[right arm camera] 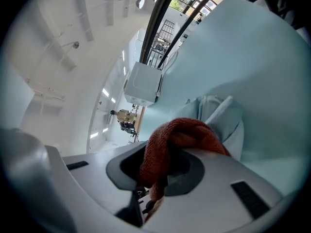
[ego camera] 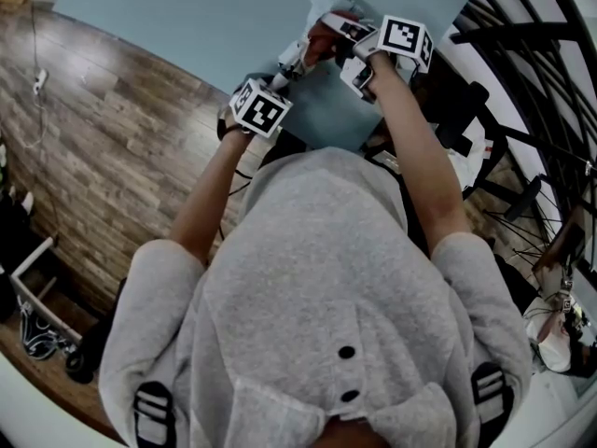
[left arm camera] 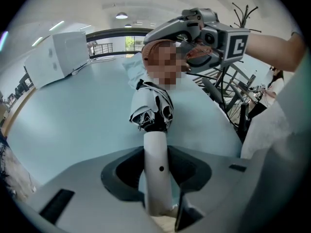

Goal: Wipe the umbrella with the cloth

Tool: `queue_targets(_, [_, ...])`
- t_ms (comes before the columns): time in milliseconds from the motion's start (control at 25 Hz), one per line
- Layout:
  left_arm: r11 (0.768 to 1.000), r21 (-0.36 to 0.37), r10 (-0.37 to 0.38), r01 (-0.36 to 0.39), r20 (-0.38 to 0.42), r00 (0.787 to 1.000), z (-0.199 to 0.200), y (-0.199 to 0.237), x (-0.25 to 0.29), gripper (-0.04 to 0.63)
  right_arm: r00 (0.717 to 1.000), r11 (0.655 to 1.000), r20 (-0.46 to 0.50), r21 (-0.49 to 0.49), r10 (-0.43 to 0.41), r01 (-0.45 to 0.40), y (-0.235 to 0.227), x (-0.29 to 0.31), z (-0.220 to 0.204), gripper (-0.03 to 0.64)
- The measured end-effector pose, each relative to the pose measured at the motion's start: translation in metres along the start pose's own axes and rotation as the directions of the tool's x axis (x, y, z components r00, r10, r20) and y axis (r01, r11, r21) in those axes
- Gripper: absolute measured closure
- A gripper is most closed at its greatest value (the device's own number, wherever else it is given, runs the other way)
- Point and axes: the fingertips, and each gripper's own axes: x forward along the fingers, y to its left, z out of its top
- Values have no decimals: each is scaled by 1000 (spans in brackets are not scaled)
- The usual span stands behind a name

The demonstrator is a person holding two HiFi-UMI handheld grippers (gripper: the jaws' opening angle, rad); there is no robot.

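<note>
**Wipe stage: cloth brought up to folded umbrella**

Head view: L gripper (ego camera: 295,59) and R gripper (ego camera: 343,32) meet over pale-blue table (ego camera: 168,17), with umbrella (ego camera: 328,7) betw. them.

L gripper view: jaws clamped on umbrella's white handle (left arm camera: 158,169). Folded canopy (left arm camera: 153,108) points away over the table.

R gripper view: jaws pinched tight on rust-red cloth (right arm camera: 177,137), which sits just beside pale umbrella fabric. Can't tell if they touch.

Judged: wiping is under way or about to start. Next move needs cloth pressed onto canopy and dragged along its length, w/ L gripper steadying the handle.

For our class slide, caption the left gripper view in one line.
Left gripper grips the umbrella's white handle; right gripper holds the red cloth by its folded canopy.
</note>
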Motion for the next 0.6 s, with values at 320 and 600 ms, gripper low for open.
queue_targets(320, [1000,-3,-12,12,-7,1000,-4,-3,1,439,992,988,66,-110,-105,112,-12,-14,40,537])
queue_targets(600, [1000,4,-17,17,5,1000,-1,-4,1,439,966,944,104,-211,-236,253,-23,-25,71,537])
